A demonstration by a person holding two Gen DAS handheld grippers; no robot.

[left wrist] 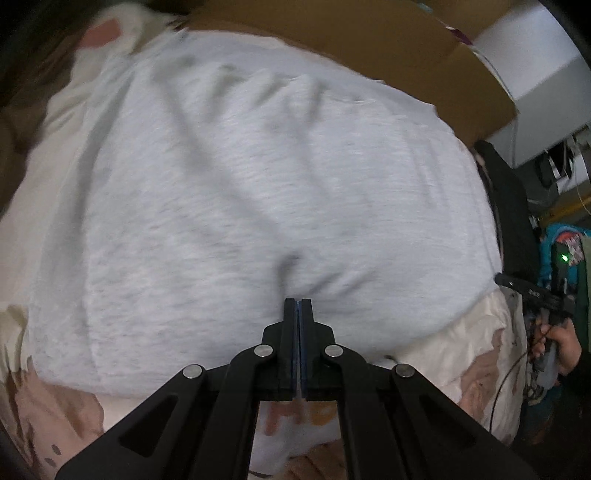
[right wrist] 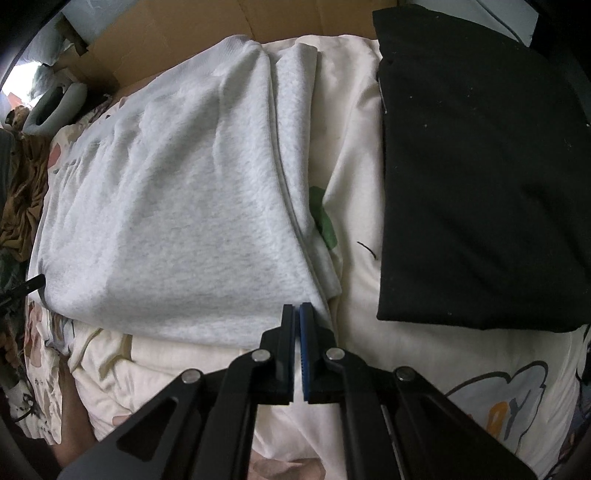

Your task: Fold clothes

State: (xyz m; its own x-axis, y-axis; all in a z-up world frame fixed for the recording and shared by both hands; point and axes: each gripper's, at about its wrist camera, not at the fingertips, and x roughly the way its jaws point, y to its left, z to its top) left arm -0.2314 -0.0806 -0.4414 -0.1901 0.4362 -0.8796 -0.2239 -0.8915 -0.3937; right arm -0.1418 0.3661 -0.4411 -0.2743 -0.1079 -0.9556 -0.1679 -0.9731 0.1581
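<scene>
Pinching the near hem of the light grey fleece sweatshirt (left wrist: 240, 177), left gripper (left wrist: 297, 301) puckers it for folding; right gripper (right wrist: 296, 305) pressed together, apparently empty, at sweatshirt's near corner, folded black garment (right wrist: 476, 166) beside

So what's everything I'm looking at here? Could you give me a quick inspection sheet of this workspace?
Surface: cream printed bedsheet, rumpled.
Job's things: grey sweatshirt, folded flat; black folded garment beside it, apart.
Clutter: brown crumpled cloth at the left edge; cardboard behind the sweatshirt.
Grippers: left gripper shut, pinching a pucker of grey fabric; right gripper shut at the sweatshirt's near corner, whether on fabric is unclear. A hand holds the right gripper's handle.
Cables: thin black cable hanging below that hand.
Surroundings: white wall, blurred clutter.
</scene>
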